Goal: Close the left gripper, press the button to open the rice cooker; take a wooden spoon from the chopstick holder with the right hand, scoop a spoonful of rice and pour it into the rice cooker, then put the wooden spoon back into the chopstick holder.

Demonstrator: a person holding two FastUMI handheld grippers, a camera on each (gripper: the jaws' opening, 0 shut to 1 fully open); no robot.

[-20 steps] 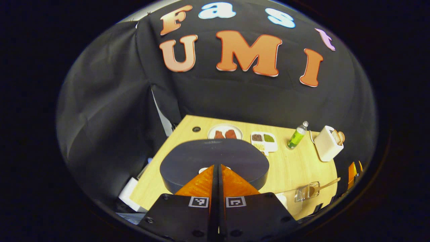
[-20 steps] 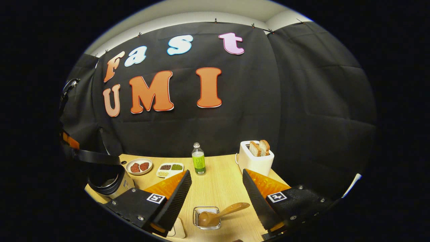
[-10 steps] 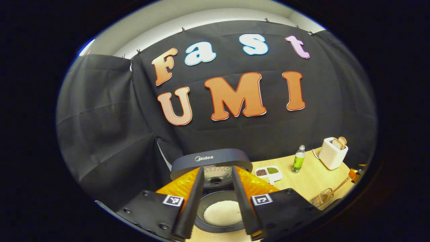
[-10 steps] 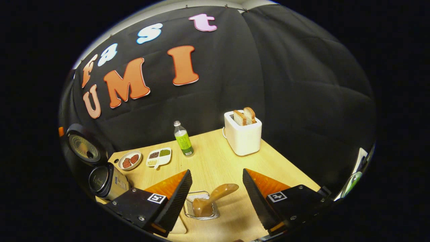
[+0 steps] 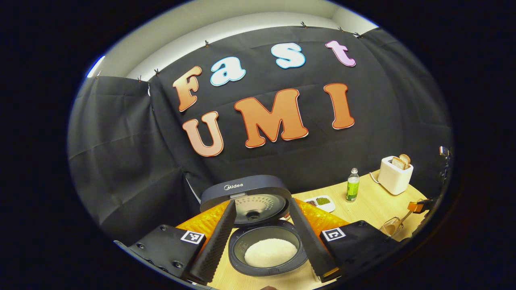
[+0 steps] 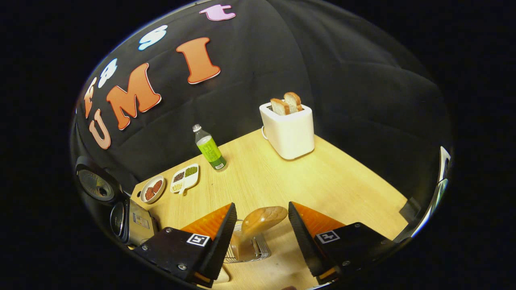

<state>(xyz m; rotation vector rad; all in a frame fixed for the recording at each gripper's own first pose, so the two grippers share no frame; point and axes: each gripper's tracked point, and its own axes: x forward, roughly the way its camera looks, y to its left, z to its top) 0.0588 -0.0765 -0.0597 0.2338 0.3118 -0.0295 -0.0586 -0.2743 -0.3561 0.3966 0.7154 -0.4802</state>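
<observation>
Hovering above the open rice cooker, the left tongs stand wide apart, gripping nothing; their two fingers frame the inner pot, where white rice lies. The cooker's lid is raised upright behind the pot, its perforated inner plate facing the camera. Farther off on the worktop in the left gripper view stand a divided dish of grains, a green bottle and a white toaster with bread slices in its slots. Near the right edge of that view lies the wire chopstick holder with a wooden handle rising from it, and the other tongs show just beyond it.

In the right gripper view, the right tongs are also spread wide and hold nothing. Between their fingers, close below, the wooden spoon leans in the chopstick holder, its rounded end uppermost; neither finger touches it. Nothing stands between the tongs and the spoon. Beyond, on the worktop, are the bottle, the toaster, the divided dish and a round plate with two reddish pieces. At the left edge the rice cooker shows side-on with its lid raised. The right tongs look steeply down on the worktop; the left tongs look more level.
</observation>
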